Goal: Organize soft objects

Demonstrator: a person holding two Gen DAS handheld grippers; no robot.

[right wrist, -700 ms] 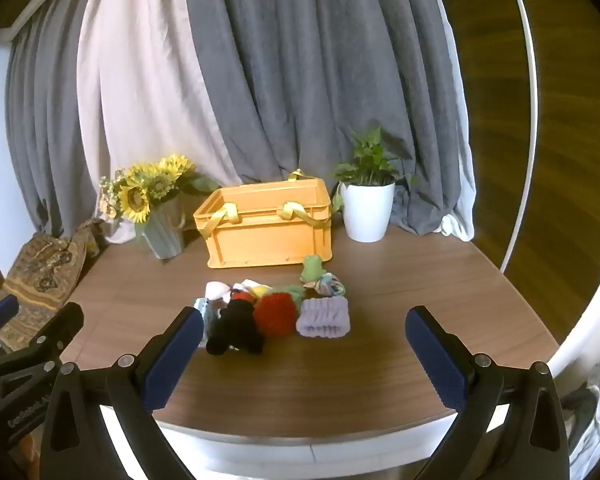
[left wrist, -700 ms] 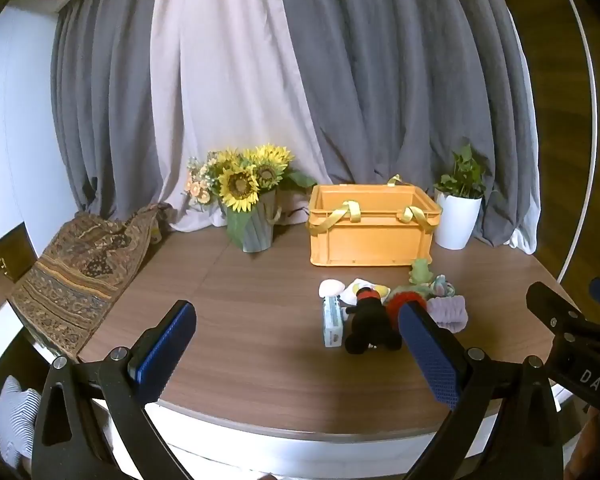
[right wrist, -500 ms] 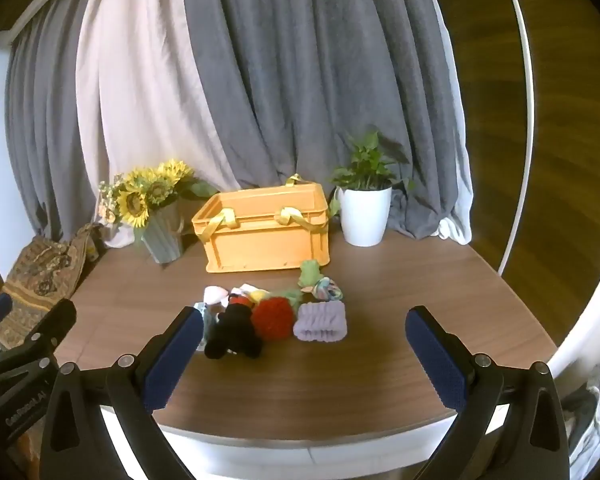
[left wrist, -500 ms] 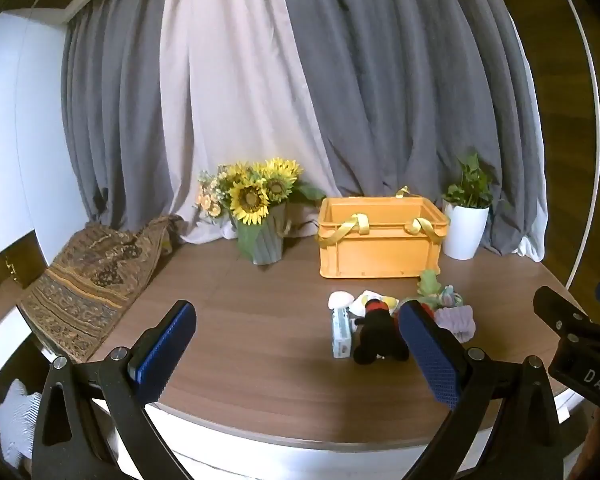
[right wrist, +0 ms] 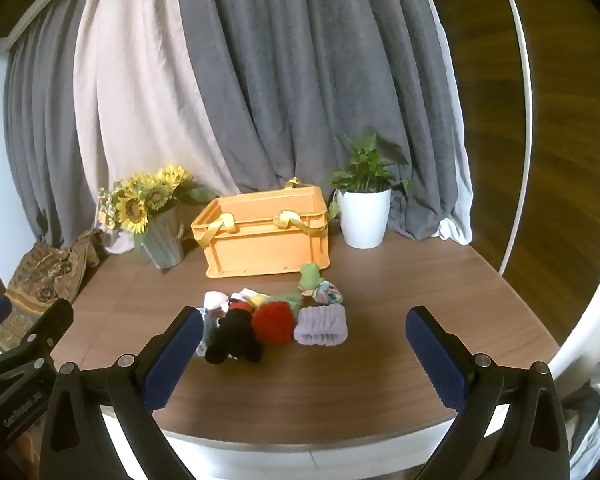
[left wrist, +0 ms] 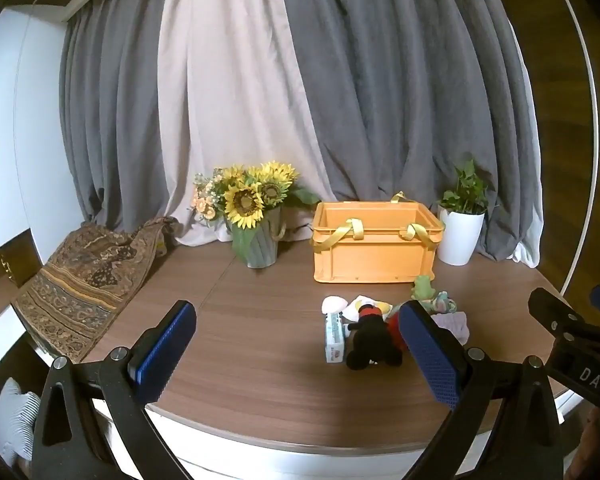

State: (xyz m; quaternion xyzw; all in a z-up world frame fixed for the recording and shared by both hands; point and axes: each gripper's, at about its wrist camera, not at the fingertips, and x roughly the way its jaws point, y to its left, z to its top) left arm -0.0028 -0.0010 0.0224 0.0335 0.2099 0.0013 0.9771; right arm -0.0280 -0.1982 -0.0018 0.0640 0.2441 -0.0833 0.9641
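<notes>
Toys sit bunched mid-bench point(right wrist: 380, 380), just in front of the orange crate point(right wrist: 266, 236): black plush point(right wrist: 234, 338), red pom point(right wrist: 273, 322), lilac knit point(right wrist: 321, 325), a frog point(right wrist: 310, 274) behind. Both hand-held grippers, left point(left wrist: 296, 354) and right point(right wrist: 304, 360), hang back with jaws wide apart, holding nothing. All look light and squashy, so pinch each across its fat middle. The white pieces at the back are probably socks.

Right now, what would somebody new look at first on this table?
Probably the bright orange crate with yellow ribbon handles, standing at the back of the round wooden table. Beside it on the left is a bunch of sunflowers. In front of the crate lies a little heap of soft toys, with a red pompom between a black plush and a lilac knitted band.
</notes>
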